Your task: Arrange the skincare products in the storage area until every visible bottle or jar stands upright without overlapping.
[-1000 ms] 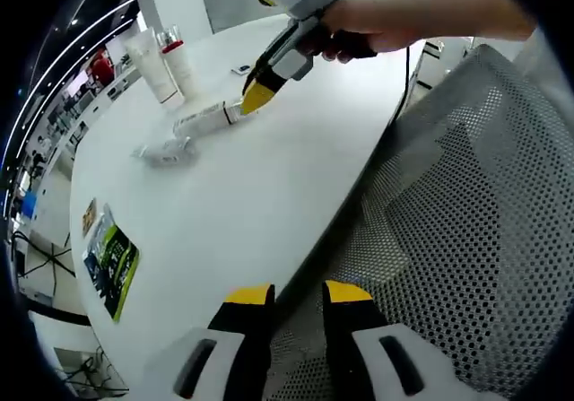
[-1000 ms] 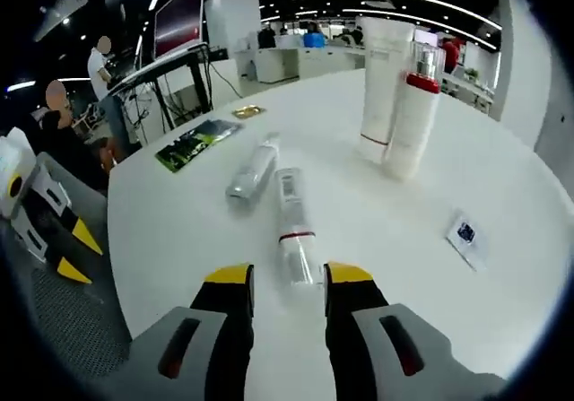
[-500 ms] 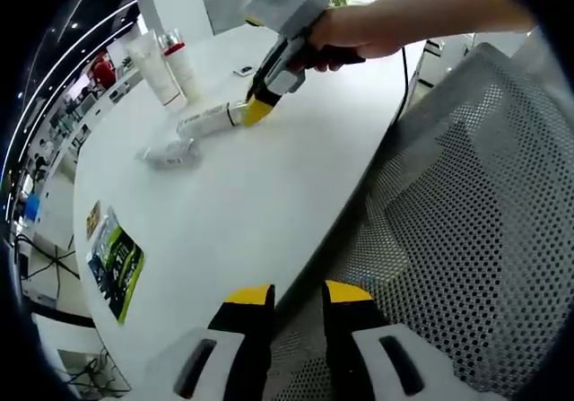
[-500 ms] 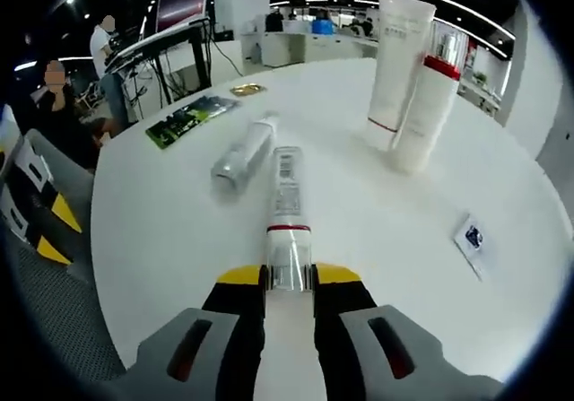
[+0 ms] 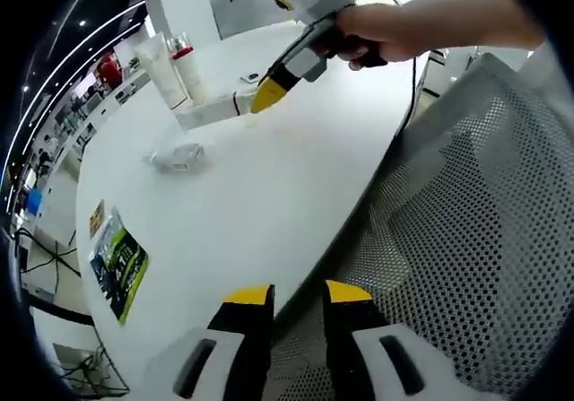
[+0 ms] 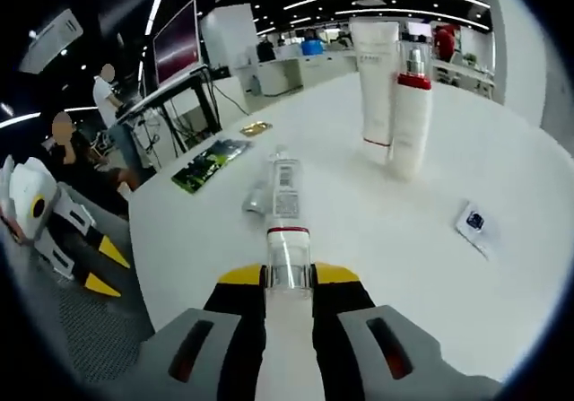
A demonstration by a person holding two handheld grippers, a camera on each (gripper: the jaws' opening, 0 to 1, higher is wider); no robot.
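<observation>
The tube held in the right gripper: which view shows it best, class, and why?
The right gripper view: the tube runs up the middle, clamped between the right gripper's jaws, label readable. The left gripper view shows the same tube small and distant, above the white table.

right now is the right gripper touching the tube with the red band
Touching. In the right gripper view the right gripper has both jaws closed against the clear cap end of the tube, with no gap on either side.
</observation>
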